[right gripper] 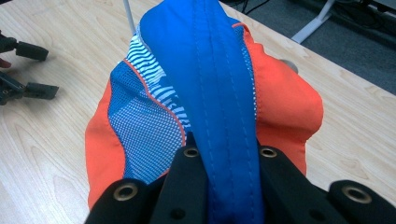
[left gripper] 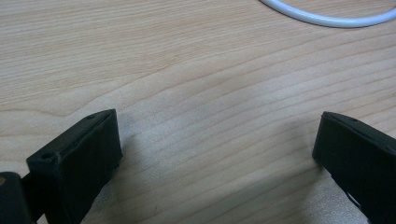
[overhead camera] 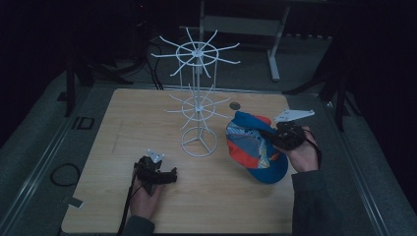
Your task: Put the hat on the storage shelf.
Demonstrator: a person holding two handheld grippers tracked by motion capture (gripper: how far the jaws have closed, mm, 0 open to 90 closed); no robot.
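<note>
The cap [right gripper: 210, 93] is clamped in the right tool [right gripper: 229, 154].

Stood mid-table [overhead camera: 123, 123]: wire rack [overhead camera: 198, 105]. Right of its base, cap [overhead camera: 253, 147], clamped in right gripper [overhead camera: 275, 137]. Left and nearer, left gripper [overhead camera: 169, 176], resting on the table.

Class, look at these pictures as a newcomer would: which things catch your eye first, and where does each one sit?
The bright blue-and-orange fabric cap stands out at the right of the pale wooden table, its blue band clamped in the right gripper. Beside it, mid-table, rises a white wire stand with two tiers of spokes. The left gripper rests open on bare wood at the near left.
</note>
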